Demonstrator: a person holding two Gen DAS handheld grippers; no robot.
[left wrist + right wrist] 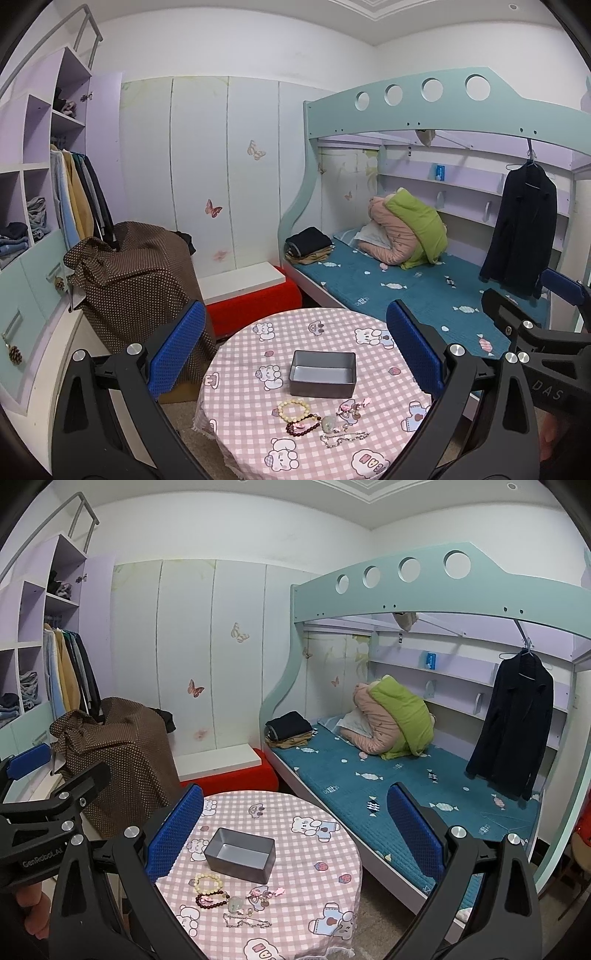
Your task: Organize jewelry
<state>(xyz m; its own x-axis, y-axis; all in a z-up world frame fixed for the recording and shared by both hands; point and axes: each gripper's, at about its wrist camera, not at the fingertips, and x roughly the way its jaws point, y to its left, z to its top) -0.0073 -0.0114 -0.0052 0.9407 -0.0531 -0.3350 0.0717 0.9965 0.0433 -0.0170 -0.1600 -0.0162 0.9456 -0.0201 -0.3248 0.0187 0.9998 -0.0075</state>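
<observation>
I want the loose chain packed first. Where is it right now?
The silver chain lies on the table at its near edge, nearer than the dark beads and jade pendant, with the grey tin beyond them.

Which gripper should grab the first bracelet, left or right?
Left, probably, by a small margin. In its own view the cream bracelet and grey box sit between the open left gripper's fingers. In the right gripper's view they lie off to its left. Both are open and empty.
</observation>
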